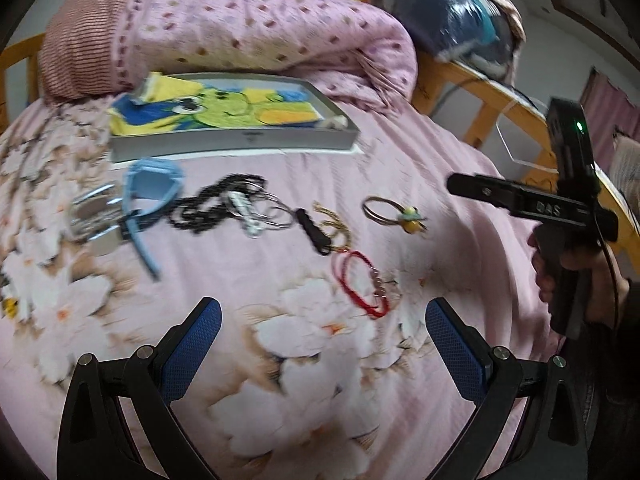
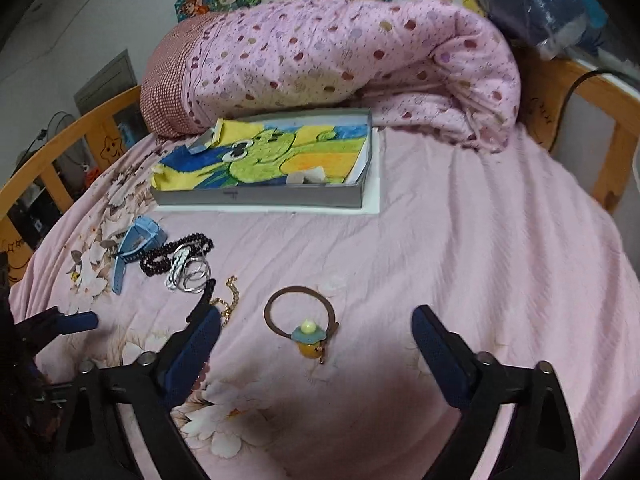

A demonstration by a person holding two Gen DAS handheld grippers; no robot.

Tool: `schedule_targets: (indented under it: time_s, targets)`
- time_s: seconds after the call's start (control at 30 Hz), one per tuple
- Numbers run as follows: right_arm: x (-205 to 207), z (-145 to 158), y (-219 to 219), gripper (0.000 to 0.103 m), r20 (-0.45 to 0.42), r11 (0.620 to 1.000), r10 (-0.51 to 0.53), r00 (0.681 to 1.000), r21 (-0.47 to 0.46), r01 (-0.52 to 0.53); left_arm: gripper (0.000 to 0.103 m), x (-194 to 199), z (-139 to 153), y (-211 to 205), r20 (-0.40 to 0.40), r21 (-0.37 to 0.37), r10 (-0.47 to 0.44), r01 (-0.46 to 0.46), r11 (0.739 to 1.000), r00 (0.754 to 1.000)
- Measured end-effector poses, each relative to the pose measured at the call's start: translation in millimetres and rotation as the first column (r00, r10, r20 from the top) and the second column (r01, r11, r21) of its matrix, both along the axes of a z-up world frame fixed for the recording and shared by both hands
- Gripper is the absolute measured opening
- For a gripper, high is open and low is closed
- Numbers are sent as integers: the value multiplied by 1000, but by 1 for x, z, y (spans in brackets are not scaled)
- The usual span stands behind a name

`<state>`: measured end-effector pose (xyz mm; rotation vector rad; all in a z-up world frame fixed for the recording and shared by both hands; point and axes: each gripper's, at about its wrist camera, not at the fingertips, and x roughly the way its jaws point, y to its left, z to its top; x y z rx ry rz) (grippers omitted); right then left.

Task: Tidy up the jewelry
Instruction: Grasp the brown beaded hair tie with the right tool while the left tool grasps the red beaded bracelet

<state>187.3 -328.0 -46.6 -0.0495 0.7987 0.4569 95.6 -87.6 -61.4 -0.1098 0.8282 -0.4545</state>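
Jewelry lies scattered on a pink floral bedsheet (image 1: 400, 152). In the left wrist view a red cord bracelet (image 1: 362, 284) lies just ahead of my open left gripper (image 1: 322, 316), nearer its right finger. Further off are a gold chain (image 1: 338, 222), silver rings (image 1: 272, 208), black beads (image 1: 208, 204) and a blue watch (image 1: 152, 192). In the right wrist view a brown hair tie with a yellow duck charm (image 2: 304, 320) lies on the sheet between the fingers of my open right gripper (image 2: 316, 316); the pads do not touch it.
A grey box (image 2: 260, 196) lined with a frog-print cloth sits behind the jewelry. A rolled pink dotted quilt (image 2: 340, 64) lies beyond it. Wooden bed rails (image 2: 60, 148) run round the edges. The right tool's black body (image 1: 560, 208), held by a hand, stands at the right.
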Motion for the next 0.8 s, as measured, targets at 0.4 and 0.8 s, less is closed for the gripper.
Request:
schedule_targets:
  time_s: [0.4,0.8]
  targets:
    - [24,-34,3,58,-97,993,117,988,-19,-120,38,39,-35,-34,-129,-19,-105,103,994,986]
    - [32,-57,19,58,-147,981,167,975,-77,-180,9,56,-47,-39,-181,64,-29,42,997,983]
